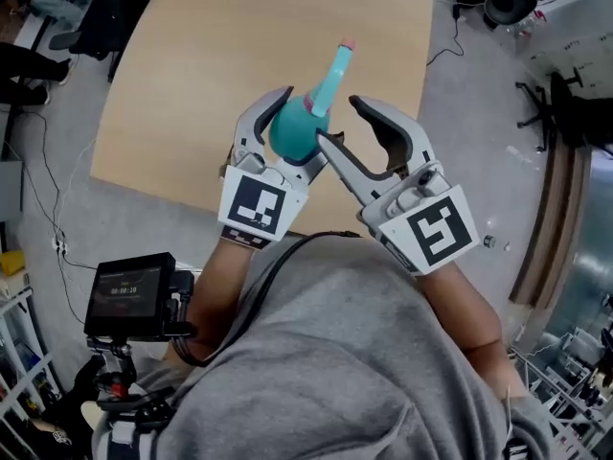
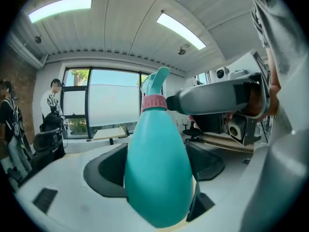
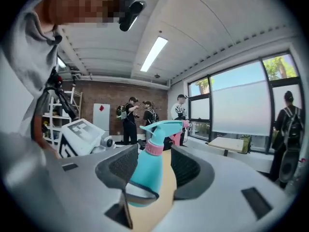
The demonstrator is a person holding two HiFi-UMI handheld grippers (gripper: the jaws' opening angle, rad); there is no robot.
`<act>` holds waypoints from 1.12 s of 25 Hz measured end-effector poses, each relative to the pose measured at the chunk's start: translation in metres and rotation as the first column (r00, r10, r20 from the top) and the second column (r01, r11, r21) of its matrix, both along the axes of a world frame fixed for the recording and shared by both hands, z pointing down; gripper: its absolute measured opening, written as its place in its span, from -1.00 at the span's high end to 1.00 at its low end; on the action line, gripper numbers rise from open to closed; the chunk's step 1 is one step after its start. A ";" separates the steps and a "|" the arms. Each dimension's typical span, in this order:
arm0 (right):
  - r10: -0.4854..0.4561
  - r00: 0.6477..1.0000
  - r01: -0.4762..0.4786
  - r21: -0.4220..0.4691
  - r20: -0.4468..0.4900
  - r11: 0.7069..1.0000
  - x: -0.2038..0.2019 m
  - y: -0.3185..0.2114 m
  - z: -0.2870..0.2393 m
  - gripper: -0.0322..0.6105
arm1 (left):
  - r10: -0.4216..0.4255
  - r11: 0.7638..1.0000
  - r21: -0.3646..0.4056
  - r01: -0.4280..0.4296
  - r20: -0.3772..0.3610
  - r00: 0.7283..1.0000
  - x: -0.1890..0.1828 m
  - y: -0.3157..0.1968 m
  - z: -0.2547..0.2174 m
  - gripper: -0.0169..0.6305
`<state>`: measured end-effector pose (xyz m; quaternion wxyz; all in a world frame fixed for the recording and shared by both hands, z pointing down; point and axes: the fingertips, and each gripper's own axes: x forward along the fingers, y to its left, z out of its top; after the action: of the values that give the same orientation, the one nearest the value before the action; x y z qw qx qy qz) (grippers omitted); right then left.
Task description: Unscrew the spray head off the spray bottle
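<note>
1. My left gripper (image 1: 295, 123) clamps the spray bottle (image 1: 287, 134) above the table (image 1: 192, 84), spray head (image 1: 332, 73) toward 1 o'clock.
2. My right gripper (image 1: 341, 121) gapes around its collar (image 3: 154, 149).
3. Risk: an off-centre bite slips.

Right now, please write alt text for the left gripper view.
A teal bottle with a pink collar sits clamped in the left hand-held gripper. One jaw of the right hand-held gripper ends beside the collar.

Your spray bottle (image 1: 290, 137) is smooth, softly glossy teal plastic with a ribbed pink plastic collar (image 2: 153, 102). Your left gripper (image 2: 157, 151) and right gripper (image 3: 154, 153) have matt pale-grey plastic shells and rough black pads (image 3: 120, 166). The table (image 1: 211, 75) looks like matt light wood, and your sweatshirt (image 1: 364, 353) is grey cloth.
</note>
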<state>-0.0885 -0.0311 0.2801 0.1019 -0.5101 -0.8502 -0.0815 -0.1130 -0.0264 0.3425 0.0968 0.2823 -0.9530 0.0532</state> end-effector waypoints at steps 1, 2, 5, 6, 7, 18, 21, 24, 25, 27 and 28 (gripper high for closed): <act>0.019 1.000 -0.018 -0.032 0.017 0.999 -0.003 0.004 -0.002 0.26 | 0.000 1.000 -0.028 0.000 0.012 1.000 0.001 -0.005 0.001 -0.20; 0.030 0.999 -0.028 -0.066 0.030 0.997 -0.007 0.008 -0.005 0.26 | 0.000 0.999 -0.054 0.001 0.024 1.000 0.003 -0.010 0.002 -0.20; 0.040 0.999 -0.041 -0.089 -0.011 0.995 -0.010 0.013 -0.003 0.27 | 0.005 0.994 -0.106 0.001 0.058 0.998 0.006 -0.022 0.002 -0.20; 0.035 0.998 -0.039 -0.084 -0.044 0.996 -0.009 0.012 0.000 0.30 | 0.013 0.994 -0.108 -0.007 0.060 0.998 0.006 -0.024 0.003 -0.20; 0.026 0.997 -0.032 -0.083 -0.074 0.996 -0.007 0.010 0.002 0.34 | 0.023 0.995 -0.101 -0.017 0.059 0.998 0.007 -0.025 0.004 -0.20; -0.330 0.935 0.317 -0.116 -0.129 0.941 0.038 0.014 -0.017 0.44 | 0.533 0.843 0.027 -0.537 0.086 0.842 0.060 -0.039 -0.017 -0.20; -0.542 0.835 0.530 -0.124 -0.098 0.839 0.070 0.018 -0.030 0.44 | 0.688 0.704 0.129 -0.698 0.121 0.716 0.093 -0.041 -0.033 -0.20; -0.731 0.672 0.713 -0.163 -0.117 0.682 0.099 0.013 -0.041 0.44 | 0.811 0.533 0.217 -0.818 0.145 0.567 0.125 -0.043 -0.048 -0.20; -0.783 0.606 0.762 -0.178 -0.141 0.622 0.106 0.010 -0.042 0.44 | 0.849 0.472 0.248 -0.846 0.131 0.512 0.135 -0.045 -0.050 -0.20; -0.868 0.459 0.843 -0.217 -0.187 0.493 0.119 0.004 -0.043 0.44 | 0.912 0.361 0.309 -0.880 0.078 0.402 0.155 -0.048 -0.049 -0.20; -0.898 0.392 0.870 -0.236 -0.201 0.433 0.125 0.003 -0.043 0.44 | 0.932 0.322 0.331 -0.887 0.053 0.358 0.162 -0.050 -0.047 -0.20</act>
<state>0.0361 -0.0286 0.2370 0.1456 -0.8930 -0.4259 -0.0062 0.0492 -0.0759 0.2953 0.0754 0.7826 -0.6140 -0.0697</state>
